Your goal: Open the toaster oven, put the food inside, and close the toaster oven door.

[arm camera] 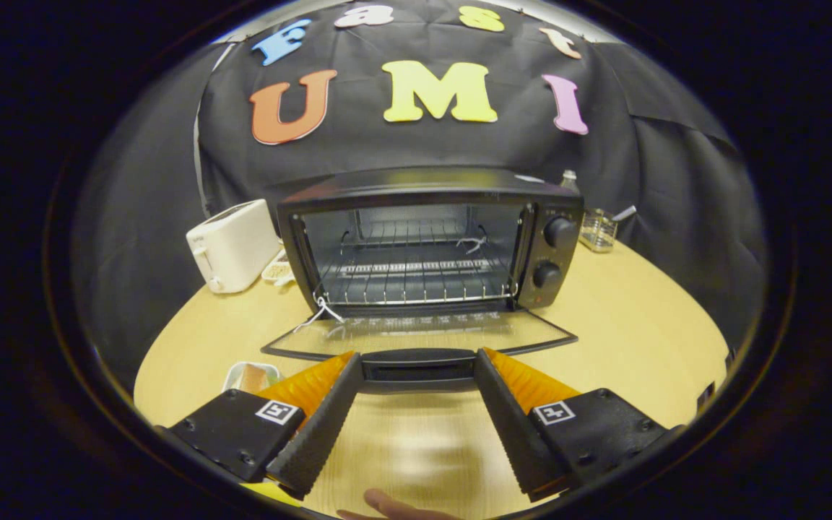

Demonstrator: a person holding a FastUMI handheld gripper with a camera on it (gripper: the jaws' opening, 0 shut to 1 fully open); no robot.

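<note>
Gripper view, hand-held gripper (416, 361) spread astride door handle (418, 365), toaster (232, 245) beside oven (430, 238)

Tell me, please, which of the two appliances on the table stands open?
The black toaster oven: its glass door is folded down towards the open gripper. The white toaster beside it has no door.

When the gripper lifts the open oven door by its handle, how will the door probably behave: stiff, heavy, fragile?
The door lies flat open and looks like glass in a metal frame, so probably stiff and somewhat fragile. It likely swings on hinges at the toaster oven, not lifting free. The open gripper flanks the handle; a smooth bar could slip.
</note>
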